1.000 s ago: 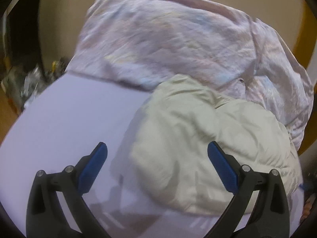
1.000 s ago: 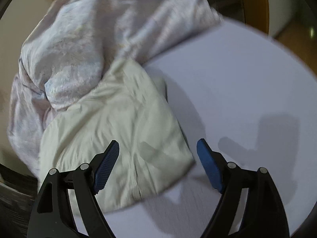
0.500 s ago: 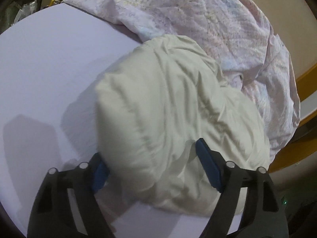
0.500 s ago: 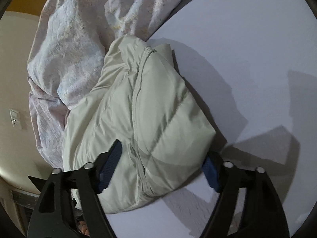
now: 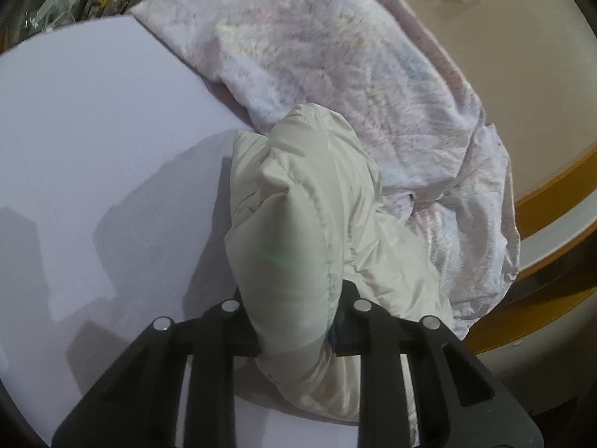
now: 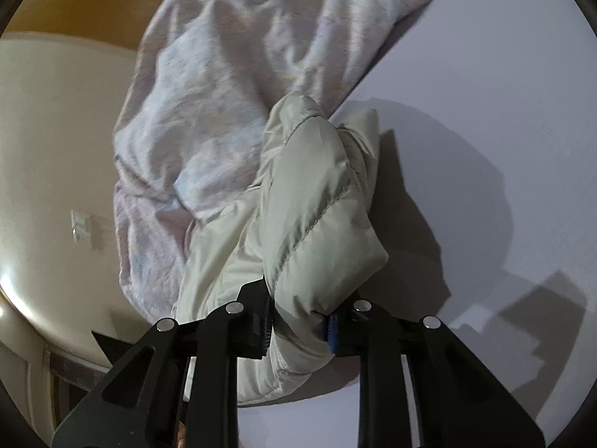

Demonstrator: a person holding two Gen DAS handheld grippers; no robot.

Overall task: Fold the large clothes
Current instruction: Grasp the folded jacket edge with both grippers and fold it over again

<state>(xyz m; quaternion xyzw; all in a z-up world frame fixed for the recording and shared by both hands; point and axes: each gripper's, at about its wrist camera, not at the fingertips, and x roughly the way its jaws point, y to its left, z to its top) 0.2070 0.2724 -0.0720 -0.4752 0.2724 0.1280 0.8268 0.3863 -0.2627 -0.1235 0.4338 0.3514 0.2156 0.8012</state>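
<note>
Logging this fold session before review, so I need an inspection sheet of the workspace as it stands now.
Surface: pale lavender table, bare left of the clothes.
Job's things: cream puffer jacket bunched; pink patterned garment crumpled behind it, hanging over the table edge.
Clutter: blurred small items beyond the table's far left corner.
Grippers: left claw and right claw each shut on a jacket fold.
Cables: nothing seen.
Surroundings: beige wall, wall switch, wooden trim.
</note>
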